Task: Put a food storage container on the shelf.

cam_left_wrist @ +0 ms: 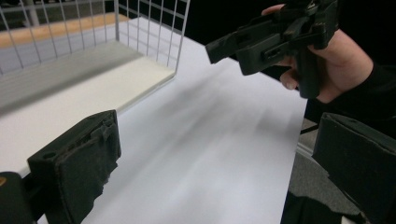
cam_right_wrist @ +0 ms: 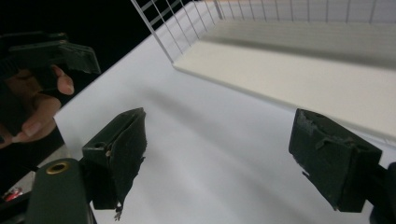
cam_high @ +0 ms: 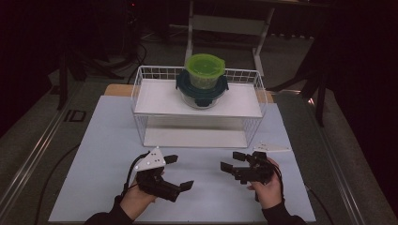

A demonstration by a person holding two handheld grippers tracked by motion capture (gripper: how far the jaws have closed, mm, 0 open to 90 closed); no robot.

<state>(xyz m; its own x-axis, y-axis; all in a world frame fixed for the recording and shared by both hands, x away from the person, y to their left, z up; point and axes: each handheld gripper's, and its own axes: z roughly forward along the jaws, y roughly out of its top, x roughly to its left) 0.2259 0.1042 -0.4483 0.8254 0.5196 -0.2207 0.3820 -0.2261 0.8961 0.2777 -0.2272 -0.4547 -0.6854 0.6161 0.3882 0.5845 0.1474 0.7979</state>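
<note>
Apparently clear, left gripper (cam_high: pixel 179 172), right gripper (cam_high: pixel 228 160), rack (cam_high: pixel 141 123) edge

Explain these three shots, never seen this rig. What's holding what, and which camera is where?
No robot arm here: a person holds a two-jaw tool in each hand. The high view looks down on the table from the person's side; the left gripper and right gripper sit near its front edge. Each of the other two pictures comes from a camera riding on one gripper, looking along its black jaws, with the other hand farther off. Both grippers are open and hold nothing. On the table stands a white wire rack with two shelves. On its upper shelf sits a dark-lidded container with a smaller green-lidded container stacked on it.
</note>
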